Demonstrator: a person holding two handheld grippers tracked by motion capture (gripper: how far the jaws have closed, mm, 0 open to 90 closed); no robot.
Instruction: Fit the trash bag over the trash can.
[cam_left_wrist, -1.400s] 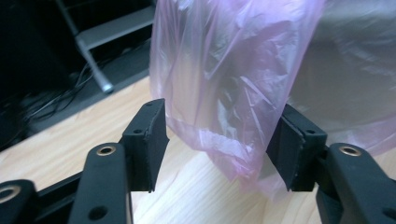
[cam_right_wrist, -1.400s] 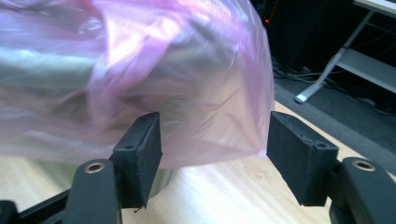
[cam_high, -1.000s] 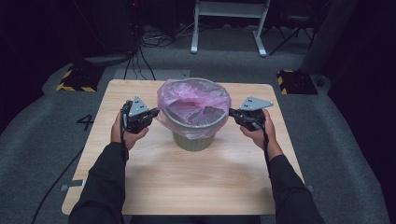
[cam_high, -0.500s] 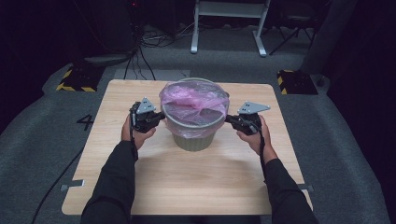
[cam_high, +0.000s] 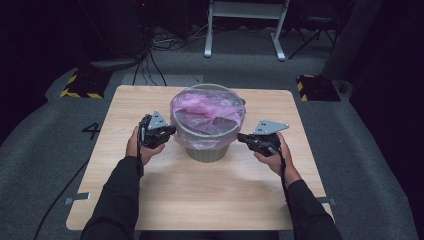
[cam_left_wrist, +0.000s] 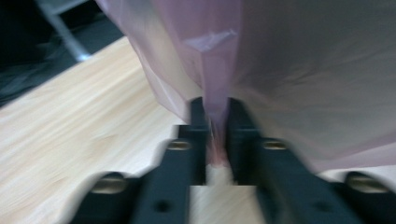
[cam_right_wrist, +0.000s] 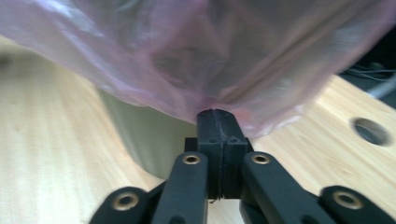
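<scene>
A dark studio floor surrounds the light wooden table (cam_high: 200, 200), whose near half lies bare. A "4" (cam_high: 91, 131) is marked on the grey floor just off its left edge. A round olive bin (cam_high: 206, 150) stands upright at the table's middle, mouth up, lined with a pink plastic bag (cam_high: 207, 112) folded over the rim. The left gripper (cam_high: 167, 132) is clamped on a fold of the bag's skirt; the right gripper (cam_high: 242, 136) pinches its hem at the opposite side, jaws pressed together.
</scene>
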